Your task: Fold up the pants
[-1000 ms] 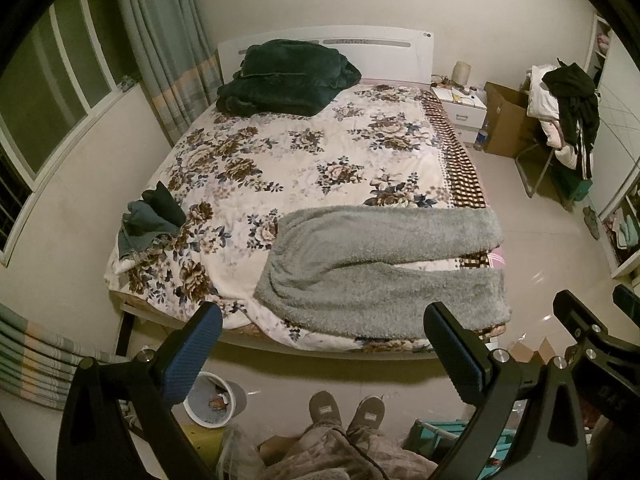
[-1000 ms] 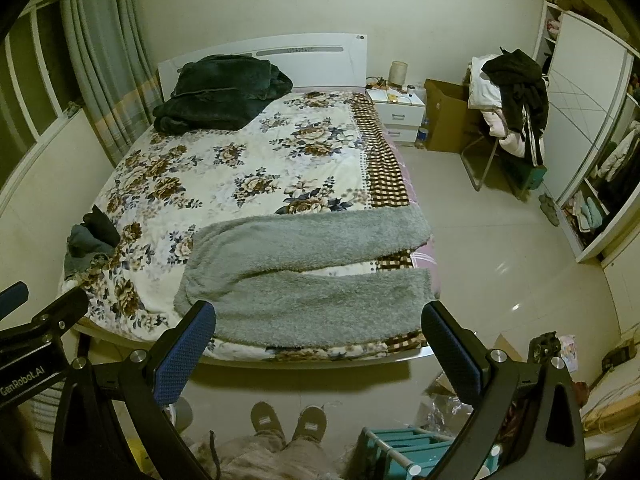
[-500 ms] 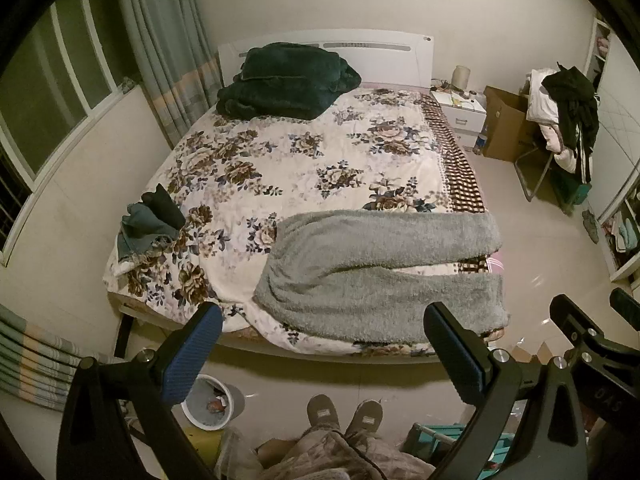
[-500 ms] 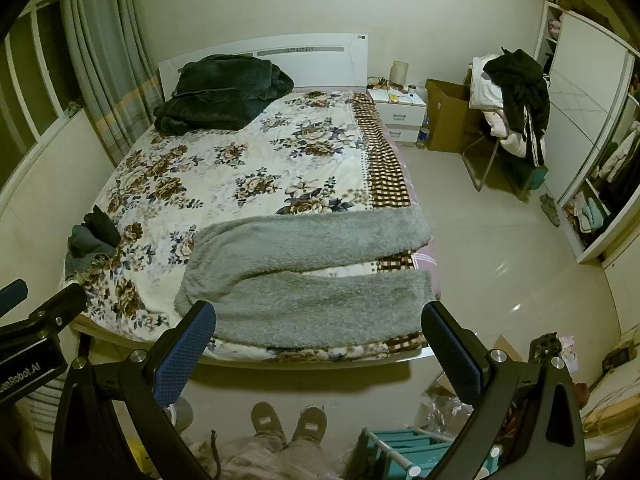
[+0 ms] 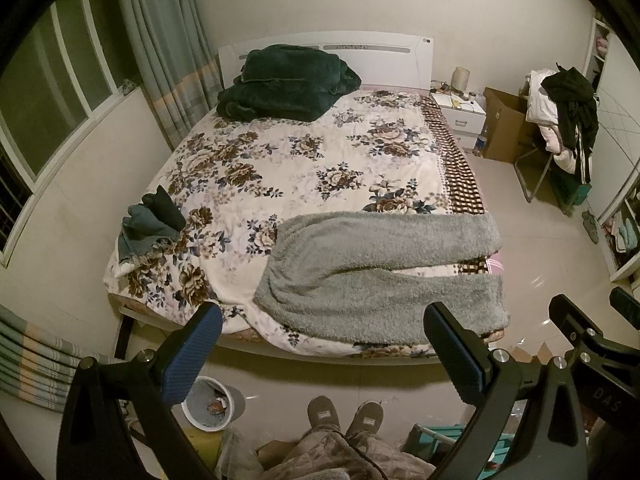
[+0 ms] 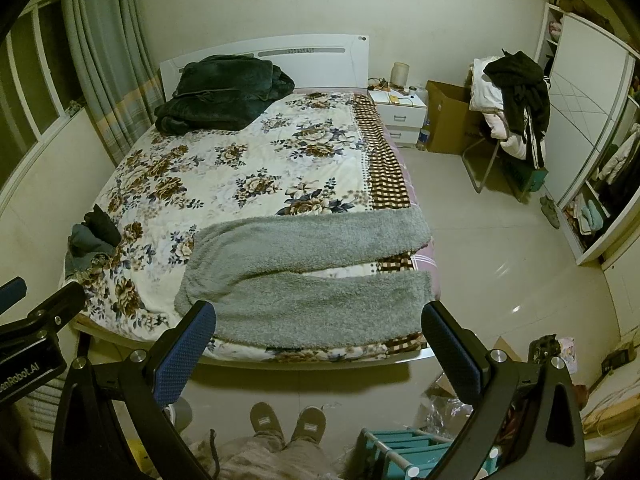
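1. Left wrist view: the left tongs stand spread wide with nothing between the pads, held high over the floor short of the bed. The grey fleece pants lie flat at the foot-end corner of the bed, waist toward the window side, legs parted in a narrow V toward the room side. No fold is made yet, so I judge this the approach step.

2. Right wrist view: the right tongs are likewise wide apart and empty, well clear of the pants. The next move likely calls for lowering both tongs to the near leg's edge, one by the waist, one by the cuff, and laying it over the far leg.
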`<state>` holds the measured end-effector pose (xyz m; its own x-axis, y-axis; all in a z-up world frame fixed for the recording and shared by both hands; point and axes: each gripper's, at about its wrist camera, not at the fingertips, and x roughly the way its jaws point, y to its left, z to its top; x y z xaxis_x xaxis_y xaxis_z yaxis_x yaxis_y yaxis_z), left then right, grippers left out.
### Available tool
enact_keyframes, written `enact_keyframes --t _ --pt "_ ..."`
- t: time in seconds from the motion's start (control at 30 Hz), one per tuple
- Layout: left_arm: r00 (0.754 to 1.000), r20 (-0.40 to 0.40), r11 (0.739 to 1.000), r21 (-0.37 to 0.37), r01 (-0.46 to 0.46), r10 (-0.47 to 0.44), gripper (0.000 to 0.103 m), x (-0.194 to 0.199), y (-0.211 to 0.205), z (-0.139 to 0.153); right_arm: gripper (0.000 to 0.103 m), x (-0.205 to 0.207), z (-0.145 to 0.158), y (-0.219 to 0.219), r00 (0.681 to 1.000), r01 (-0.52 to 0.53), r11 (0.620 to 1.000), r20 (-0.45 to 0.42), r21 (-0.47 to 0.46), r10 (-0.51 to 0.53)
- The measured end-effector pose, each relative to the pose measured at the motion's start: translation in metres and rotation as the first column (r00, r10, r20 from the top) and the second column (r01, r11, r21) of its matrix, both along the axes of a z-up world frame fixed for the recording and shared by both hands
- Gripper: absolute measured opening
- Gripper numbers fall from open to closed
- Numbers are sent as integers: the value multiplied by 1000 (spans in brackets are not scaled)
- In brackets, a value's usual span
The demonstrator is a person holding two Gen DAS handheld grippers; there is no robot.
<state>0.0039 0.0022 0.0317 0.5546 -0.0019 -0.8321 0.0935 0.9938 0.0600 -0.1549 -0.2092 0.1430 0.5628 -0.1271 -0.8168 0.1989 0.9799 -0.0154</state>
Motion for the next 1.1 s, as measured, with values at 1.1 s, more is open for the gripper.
enact_keyframes --t 1.1 --pt "995 51 996 26 -88 87 103 71 -21 -49 103 55 -67 -31 999 50 999 18 -4 -50"
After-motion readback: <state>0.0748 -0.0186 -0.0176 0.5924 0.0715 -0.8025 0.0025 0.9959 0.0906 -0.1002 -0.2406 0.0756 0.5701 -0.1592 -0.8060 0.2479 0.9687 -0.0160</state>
